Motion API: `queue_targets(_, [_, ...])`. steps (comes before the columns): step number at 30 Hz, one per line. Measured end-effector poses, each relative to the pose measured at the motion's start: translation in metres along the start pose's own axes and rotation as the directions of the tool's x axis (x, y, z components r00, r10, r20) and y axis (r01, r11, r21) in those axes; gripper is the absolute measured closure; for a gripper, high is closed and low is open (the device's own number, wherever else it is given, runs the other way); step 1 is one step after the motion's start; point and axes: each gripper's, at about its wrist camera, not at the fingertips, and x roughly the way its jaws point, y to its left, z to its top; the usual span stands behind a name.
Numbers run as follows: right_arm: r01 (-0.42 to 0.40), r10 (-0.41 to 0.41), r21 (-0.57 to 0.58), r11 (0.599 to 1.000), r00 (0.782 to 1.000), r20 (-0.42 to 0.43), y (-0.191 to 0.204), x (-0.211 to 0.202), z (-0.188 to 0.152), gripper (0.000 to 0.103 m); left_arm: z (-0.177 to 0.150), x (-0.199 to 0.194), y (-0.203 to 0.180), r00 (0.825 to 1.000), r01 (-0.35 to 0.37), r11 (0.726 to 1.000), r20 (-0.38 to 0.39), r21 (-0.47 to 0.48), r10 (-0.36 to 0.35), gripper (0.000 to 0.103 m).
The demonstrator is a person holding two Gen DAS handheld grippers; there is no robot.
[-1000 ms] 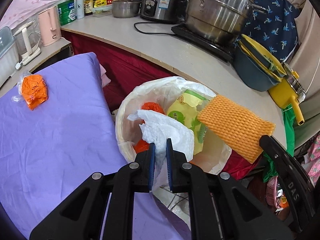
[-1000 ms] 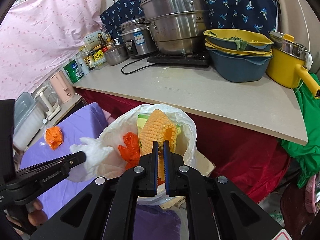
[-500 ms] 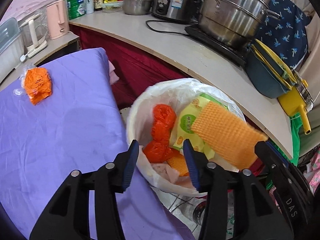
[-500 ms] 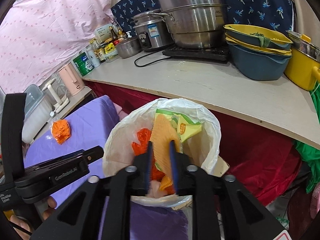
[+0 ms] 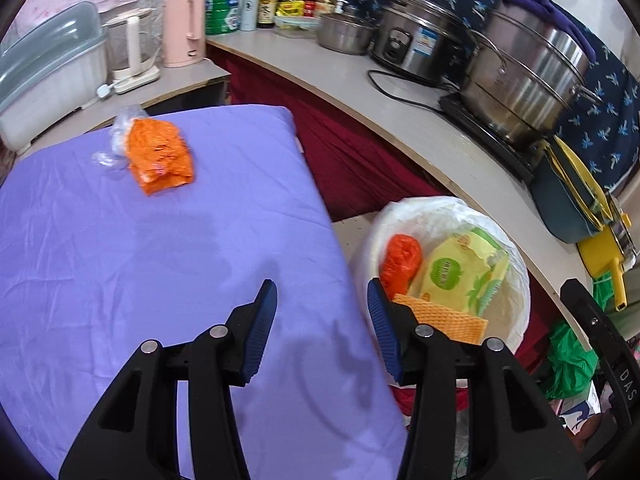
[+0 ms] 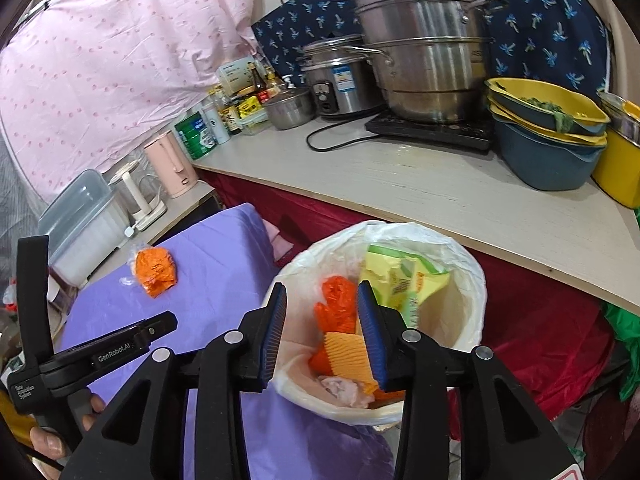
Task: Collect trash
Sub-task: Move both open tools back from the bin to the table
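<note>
A white-lined trash bin (image 5: 516, 264) (image 6: 472, 272) stands beside the purple-covered table (image 5: 120, 264) (image 6: 224, 280). It holds an orange foam net (image 5: 440, 318) (image 6: 348, 354), a yellow-green packet (image 5: 464, 276) (image 6: 400, 276), an orange bag (image 5: 402, 258) (image 6: 336, 308) and a white tissue (image 6: 346, 392). A crumpled orange bag (image 5: 160, 156) (image 6: 155, 272) in clear wrap lies on the far part of the table. My left gripper (image 5: 322, 316) is open and empty above the table's right edge. My right gripper (image 6: 322, 330) is open and empty above the bin.
A counter (image 5: 400, 120) (image 6: 440, 200) curves behind the bin with a steamer pot (image 5: 524, 80), rice cooker (image 5: 416, 52), stacked bowls (image 6: 548, 136), bottles and a pink kettle (image 5: 184, 28). A plastic box (image 5: 44, 80) stands at the left. Green bags (image 5: 568, 360) lie on the floor.
Both grippers opened. The white tissue dropped from the left gripper and the orange foam net from the right one, both into the bin. The left gripper swung left over the table.
</note>
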Motion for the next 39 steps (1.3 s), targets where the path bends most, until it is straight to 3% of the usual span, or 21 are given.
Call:
queue_targets(8, [-0.052,0.051,-0.061,0.997,0.999,-0.015,0.058,0.011,-0.005,0.058,0.004,-0.022,0.055,0.998,-0.048,0.997,0.035,-0.054,0.050,0.058])
queue_targets(20, [-0.141,0.128,-0.146,0.979,0.987,-0.097,0.148,0.046,-0.022,0.057,0.005,-0.047,0.144,0.987,-0.136,0.981,0.062,-0.138,0.146,0.058])
queue_targets(33, [-0.249,0.202,-0.204,0.947,0.953,-0.225,0.250,0.143,-0.033,0.057,0.027,-0.033,0.232,0.961,-0.262,0.948,0.046,-0.178,0.274,0.057])
queue_targets(39, [-0.270,0.203,-0.250,0.930,0.943,-0.264,0.294,0.195,-0.027,0.057,0.051,-0.015,0.252,0.954,-0.279,0.942,0.057,-0.185,0.294,0.049])
